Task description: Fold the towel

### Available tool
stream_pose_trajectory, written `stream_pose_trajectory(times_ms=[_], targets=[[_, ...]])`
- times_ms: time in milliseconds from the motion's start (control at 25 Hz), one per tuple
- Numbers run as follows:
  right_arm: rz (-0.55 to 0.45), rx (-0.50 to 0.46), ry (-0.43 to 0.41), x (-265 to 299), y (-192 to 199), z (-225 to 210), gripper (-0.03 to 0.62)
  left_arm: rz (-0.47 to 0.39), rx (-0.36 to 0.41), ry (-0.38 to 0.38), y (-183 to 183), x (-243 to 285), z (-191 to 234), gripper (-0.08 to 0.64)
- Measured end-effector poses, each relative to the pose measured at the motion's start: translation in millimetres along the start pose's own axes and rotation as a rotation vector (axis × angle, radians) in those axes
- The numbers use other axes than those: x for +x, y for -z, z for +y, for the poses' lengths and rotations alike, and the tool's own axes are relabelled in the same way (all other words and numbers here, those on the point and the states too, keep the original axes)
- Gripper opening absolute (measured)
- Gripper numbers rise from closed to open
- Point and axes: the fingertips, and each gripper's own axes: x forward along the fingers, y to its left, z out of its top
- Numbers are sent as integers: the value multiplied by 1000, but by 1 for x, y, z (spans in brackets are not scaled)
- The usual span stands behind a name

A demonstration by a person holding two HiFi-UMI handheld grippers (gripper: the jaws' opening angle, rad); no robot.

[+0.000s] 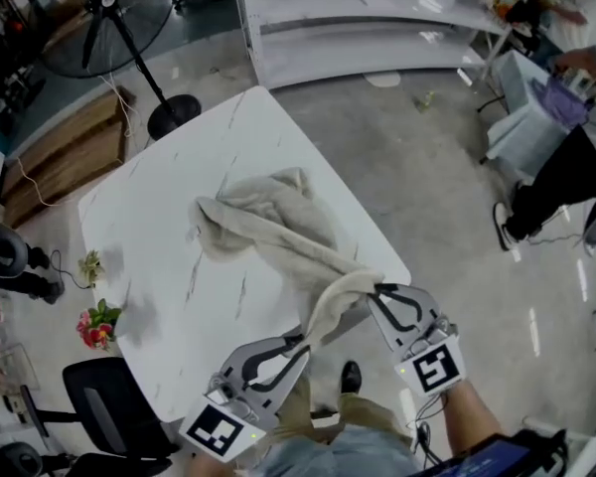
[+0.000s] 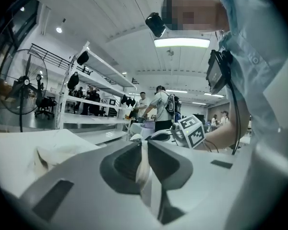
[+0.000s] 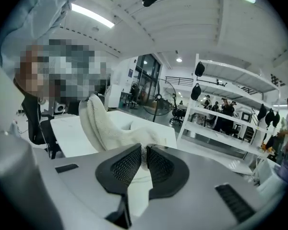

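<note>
I hold a soft, fluffy beige towel (image 1: 278, 232) with both of my tools. My left tool (image 1: 301, 346) is almost shut. Its two smooth dark pads pinch a thin edge of the towel. My right tool (image 1: 376, 292) is almost shut too. Its bumpy dark pads pinch another bit of the towel. The two tools are near each other, just off the near edge of the white stone-look desk (image 1: 159, 266) with thin grey lines on it.

The towel is scrunched into a long, ropey shape. Its long way runs from the middle of the desk toward me and to the right, up to the desk's near edge. The far end lies on the desk in a wrinkly heap with soft folds. The near end comes off the desk and bunches up thick by my right tool. From there it droops down to my left tool. The towel is not folded yet.
</note>
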Motion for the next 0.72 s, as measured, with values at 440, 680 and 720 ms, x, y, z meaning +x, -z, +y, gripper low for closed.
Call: stream_pose_trajectory(times_ms=[440, 680, 720], targets=[[-113, -93, -96, -30, -11, 21, 52, -48, -77, -225, 40, -13, -67, 43], [-140, -145, -141, -33, -18, 41, 52, -87, -77, -301, 57, -31, -83, 43], [-151, -152, -149, -32, -23, 44, 52, -96, -78, -315, 58, -34, -84, 43]])
